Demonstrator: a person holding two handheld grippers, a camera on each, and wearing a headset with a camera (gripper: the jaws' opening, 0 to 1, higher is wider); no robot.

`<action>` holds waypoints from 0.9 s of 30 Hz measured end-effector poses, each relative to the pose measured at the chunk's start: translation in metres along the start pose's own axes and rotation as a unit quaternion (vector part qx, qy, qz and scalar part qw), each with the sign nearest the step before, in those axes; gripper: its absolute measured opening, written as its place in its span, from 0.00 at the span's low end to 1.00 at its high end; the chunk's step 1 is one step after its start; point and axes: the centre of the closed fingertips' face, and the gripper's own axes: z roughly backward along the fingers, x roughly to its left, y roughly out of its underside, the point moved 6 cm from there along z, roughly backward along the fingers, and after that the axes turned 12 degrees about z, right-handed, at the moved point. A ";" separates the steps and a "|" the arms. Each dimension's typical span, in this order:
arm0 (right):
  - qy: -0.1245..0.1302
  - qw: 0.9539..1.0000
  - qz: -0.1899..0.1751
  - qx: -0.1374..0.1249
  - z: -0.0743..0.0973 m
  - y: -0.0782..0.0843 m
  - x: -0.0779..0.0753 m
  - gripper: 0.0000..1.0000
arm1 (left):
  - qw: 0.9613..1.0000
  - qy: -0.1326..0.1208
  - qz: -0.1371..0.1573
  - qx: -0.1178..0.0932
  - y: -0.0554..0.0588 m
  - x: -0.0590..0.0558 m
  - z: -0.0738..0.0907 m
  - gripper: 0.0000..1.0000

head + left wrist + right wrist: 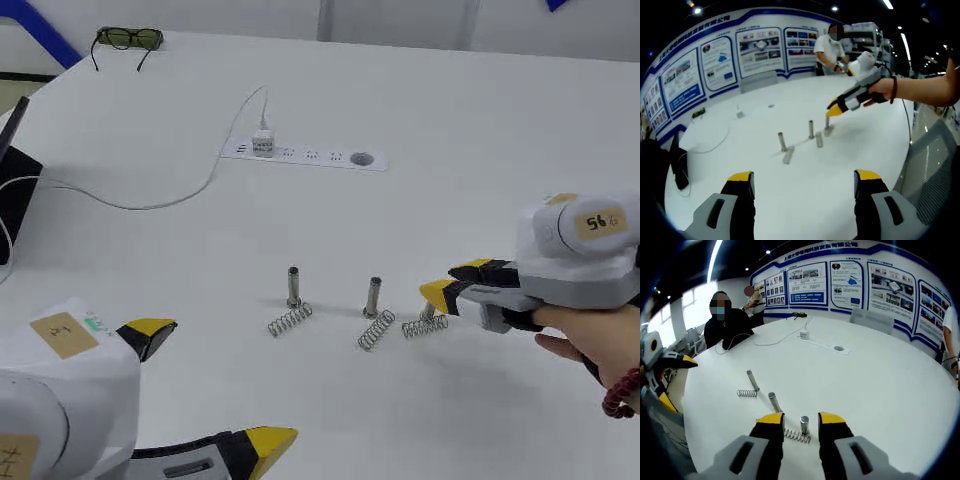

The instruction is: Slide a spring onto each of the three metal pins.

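Right hand-held gripper (800, 416) is hovering with jaws slightly apart, straddling the nearest pin (804, 424). Left hand-held gripper (804, 176) is hanging wide apart. Three springs (290, 319) are lying on the bench (450, 120), none threaded yet.

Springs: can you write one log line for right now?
springs: three, all lying on table beside pins | pins: upright, bare | right gripper: open, at rightmost pin | left gripper: open, away

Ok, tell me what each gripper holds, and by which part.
Nothing is held. The left gripper is open; the right gripper is open, its jaws either side of a metal pin without touching it.
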 end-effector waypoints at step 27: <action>-0.059 0.996 -0.008 -0.072 0.026 -0.009 0.026 0.57 | 1.000 0.003 -0.003 0.000 -0.001 0.016 -0.025 0.72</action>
